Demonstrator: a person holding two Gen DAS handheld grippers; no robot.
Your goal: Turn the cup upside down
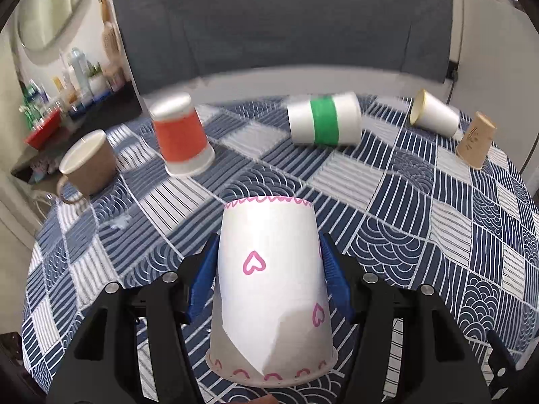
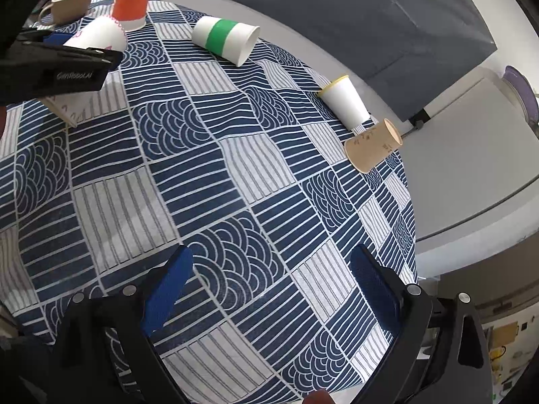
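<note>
A white paper cup with pink hearts is held between the blue pads of my left gripper. Its base points away from the camera and its wide rim is nearest the lens. In the right wrist view the same cup shows at top left, gripped by the left gripper just above the tablecloth. My right gripper is open and empty over the near part of the table.
On the blue patterned tablecloth: an upside-down orange cup, a brown mug, a green-banded cup on its side, a white cup on its side, a tan cup upside down. A grey sofa stands behind.
</note>
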